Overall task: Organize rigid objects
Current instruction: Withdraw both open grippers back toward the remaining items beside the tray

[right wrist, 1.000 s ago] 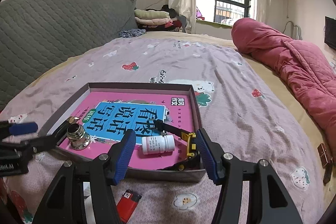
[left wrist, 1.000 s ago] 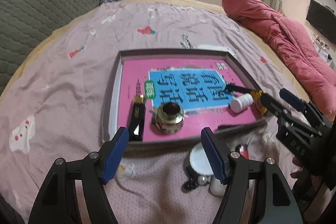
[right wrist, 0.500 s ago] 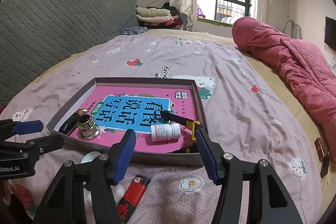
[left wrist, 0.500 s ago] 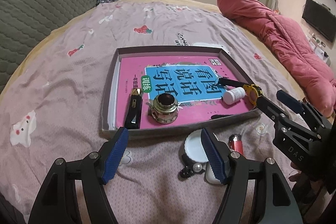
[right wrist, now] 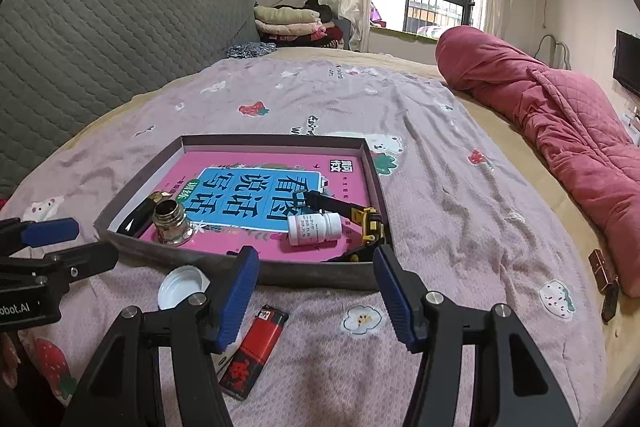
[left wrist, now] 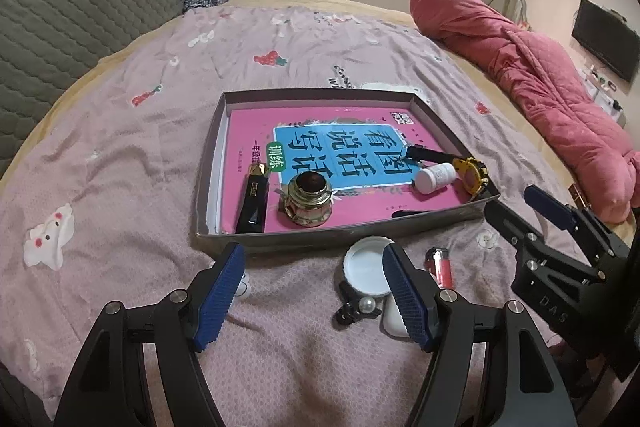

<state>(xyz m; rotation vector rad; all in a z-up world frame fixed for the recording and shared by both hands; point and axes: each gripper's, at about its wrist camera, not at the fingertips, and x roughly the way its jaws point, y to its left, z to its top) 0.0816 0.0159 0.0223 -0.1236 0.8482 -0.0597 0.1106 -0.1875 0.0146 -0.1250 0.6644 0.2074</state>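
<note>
A shallow grey box (left wrist: pixel 208 195) (right wrist: pixel 320 273) on the bed holds a pink book, a glass ink jar (left wrist: pixel 306 197) (right wrist: pixel 172 223), a black clip (left wrist: pixel 252 203), a white pill bottle (left wrist: pixel 434 177) (right wrist: pixel 314 229) and a yellow toy digger (left wrist: pixel 472 173) (right wrist: pixel 370 223). In front of the box lie a white lid (left wrist: pixel 366 265) (right wrist: pixel 182 287), a red lighter (left wrist: pixel 440 267) (right wrist: pixel 254 347), a black pearl clip (left wrist: pixel 356 307) and a white case (left wrist: pixel 394 321). My left gripper (left wrist: pixel 314 297) is open and empty above them. My right gripper (right wrist: pixel 316 301) is open and empty over the lighter.
The bed has a pink printed sheet (left wrist: pixel 120 187). A rolled red quilt (left wrist: pixel 540 87) (right wrist: pixel 560 115) lies along the right. A grey padded headboard (right wrist: pixel 100 47) stands at the left. Two small dark objects (right wrist: pixel 604 275) lie by the quilt's near end.
Both grippers have pulled back from the box toward the near edge of the bed, so the lid, lighter and pearl clip show more fully. Both stay open and empty.
</note>
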